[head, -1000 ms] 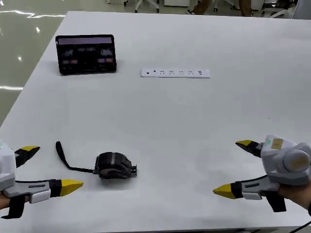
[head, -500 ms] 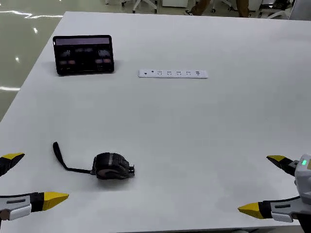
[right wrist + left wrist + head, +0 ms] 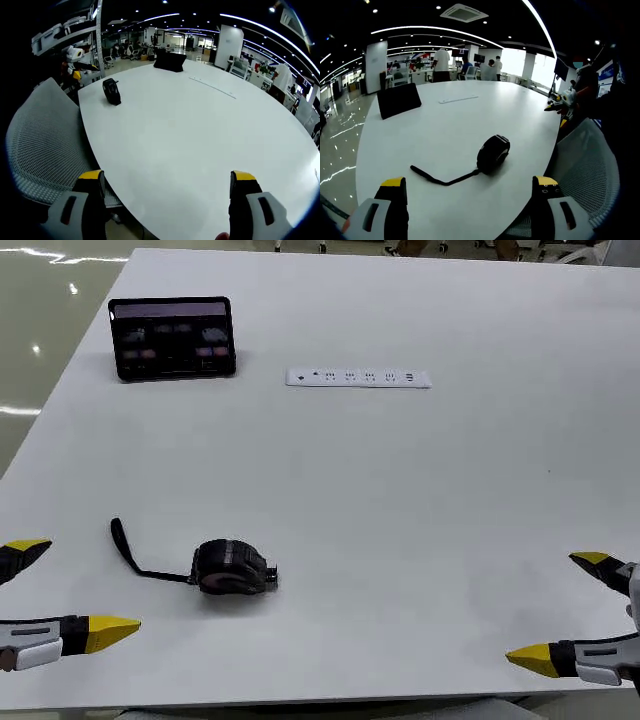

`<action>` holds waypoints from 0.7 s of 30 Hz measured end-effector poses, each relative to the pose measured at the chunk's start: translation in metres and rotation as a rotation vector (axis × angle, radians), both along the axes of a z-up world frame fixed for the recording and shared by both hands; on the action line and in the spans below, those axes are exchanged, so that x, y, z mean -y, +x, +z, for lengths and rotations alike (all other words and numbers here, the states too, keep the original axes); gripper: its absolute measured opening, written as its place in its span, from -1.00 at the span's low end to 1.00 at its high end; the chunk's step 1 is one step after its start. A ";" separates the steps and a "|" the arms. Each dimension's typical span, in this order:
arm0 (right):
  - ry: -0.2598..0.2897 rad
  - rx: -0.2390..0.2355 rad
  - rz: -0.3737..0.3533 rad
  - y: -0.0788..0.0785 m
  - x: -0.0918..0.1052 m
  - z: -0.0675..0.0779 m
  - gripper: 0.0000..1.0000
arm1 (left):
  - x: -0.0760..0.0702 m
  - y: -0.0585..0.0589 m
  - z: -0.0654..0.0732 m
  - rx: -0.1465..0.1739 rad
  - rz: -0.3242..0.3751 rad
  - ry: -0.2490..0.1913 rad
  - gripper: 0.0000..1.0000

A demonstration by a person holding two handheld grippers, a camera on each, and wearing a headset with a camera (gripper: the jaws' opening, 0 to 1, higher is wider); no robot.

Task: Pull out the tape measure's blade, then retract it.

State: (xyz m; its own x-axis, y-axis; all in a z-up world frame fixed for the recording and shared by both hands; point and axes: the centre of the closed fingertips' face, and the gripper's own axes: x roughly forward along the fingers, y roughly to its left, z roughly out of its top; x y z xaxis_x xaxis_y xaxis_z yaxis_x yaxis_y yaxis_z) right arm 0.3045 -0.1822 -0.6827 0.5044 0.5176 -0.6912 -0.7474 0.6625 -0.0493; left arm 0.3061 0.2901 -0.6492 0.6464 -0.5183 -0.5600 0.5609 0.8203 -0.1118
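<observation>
A black tape measure (image 3: 231, 567) lies on the white table (image 3: 400, 490) near its front left, its wrist strap (image 3: 128, 548) trailing to the left. In the left gripper view the tape measure (image 3: 493, 152) sits ahead, between the spread jaws and well beyond them. My left gripper (image 3: 65, 585) stands open at the table's left front edge, left of the tape measure, holding nothing. At the right front corner my right gripper (image 3: 580, 610) is open and empty, far from the tape measure (image 3: 111, 91). No blade is drawn out of the case.
A dark tablet (image 3: 173, 337) stands propped at the back left. A white power strip (image 3: 358, 378) lies at the back centre. A grey mesh chair (image 3: 42, 140) sits below the table's front edge. Several people stand in the distance (image 3: 441, 64).
Both grippers have drawn back toward the table's front edge and outward, so less of each shows. The tape measure has stayed where it was; the head camera has tilted a little.
</observation>
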 end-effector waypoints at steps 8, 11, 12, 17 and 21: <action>0.003 -0.004 0.001 -0.003 -0.001 -0.001 1.00 | 0.000 0.002 0.000 -0.006 -0.006 -0.002 1.00; 0.006 -0.005 -0.003 -0.003 -0.001 -0.001 1.00 | -0.001 0.002 0.000 -0.006 -0.007 0.000 1.00; 0.007 -0.004 -0.003 -0.002 -0.001 -0.001 1.00 | -0.002 0.002 0.000 -0.006 -0.007 0.000 1.00; 0.010 -0.001 -0.005 0.000 -0.002 0.001 1.00 | -0.002 0.003 0.000 -0.006 -0.009 0.001 1.00; 0.011 -0.002 -0.002 0.000 -0.003 0.000 1.00 | -0.003 0.004 0.001 -0.006 -0.006 -0.003 1.00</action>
